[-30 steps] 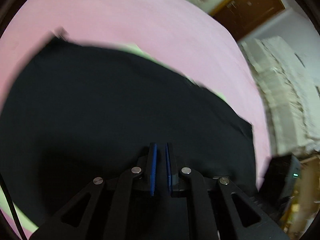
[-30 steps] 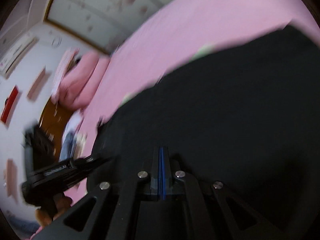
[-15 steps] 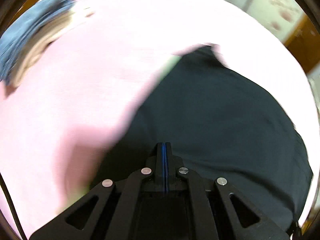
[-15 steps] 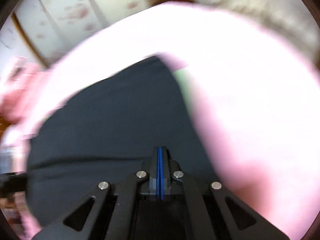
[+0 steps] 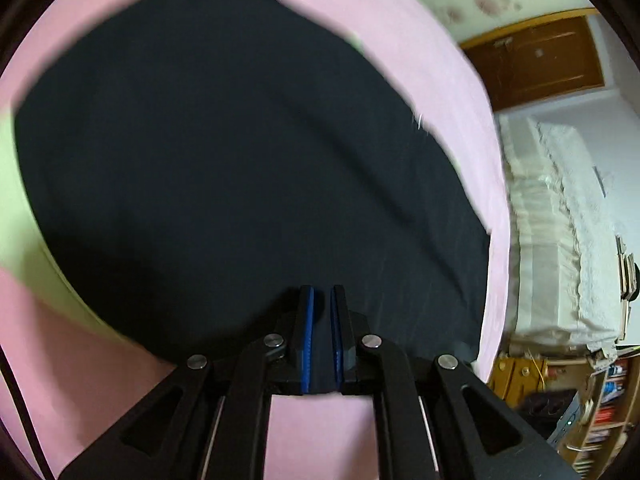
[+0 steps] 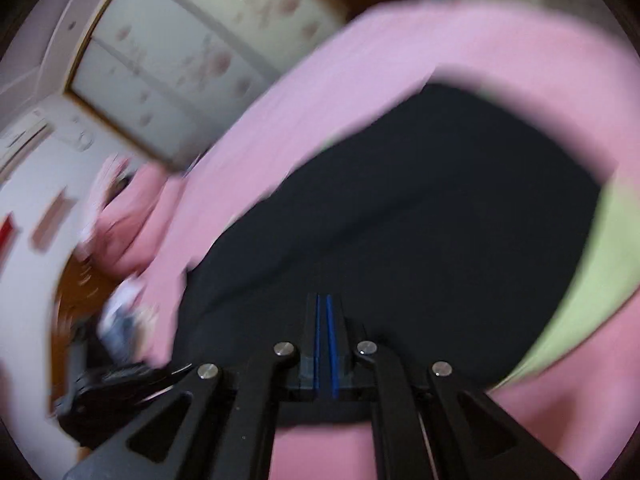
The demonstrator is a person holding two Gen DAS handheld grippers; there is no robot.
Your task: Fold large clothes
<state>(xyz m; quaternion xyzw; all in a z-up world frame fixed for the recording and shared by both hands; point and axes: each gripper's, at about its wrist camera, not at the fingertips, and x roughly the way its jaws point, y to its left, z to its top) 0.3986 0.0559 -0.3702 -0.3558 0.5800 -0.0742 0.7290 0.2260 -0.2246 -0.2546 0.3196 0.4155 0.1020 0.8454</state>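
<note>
A large black garment lies spread on a pink bed sheet, with a pale green band along one edge. My left gripper sits at the garment's near edge, its blue pads a narrow gap apart with black cloth between them. In the right wrist view the same garment fills the middle, with the green band at right. My right gripper is at the near hem, pads almost together with a thin dark slit between them; this view is blurred.
A white lace-covered sofa and a brown wooden door stand right of the bed. Shelves and clutter fill the lower right. A pink pillow and a floral wardrobe lie beyond the bed's far side.
Both grippers swung round over the garment. The left pads, pressed flat together half a second ago, now stand slightly apart. The right pads show a thin slit.
</note>
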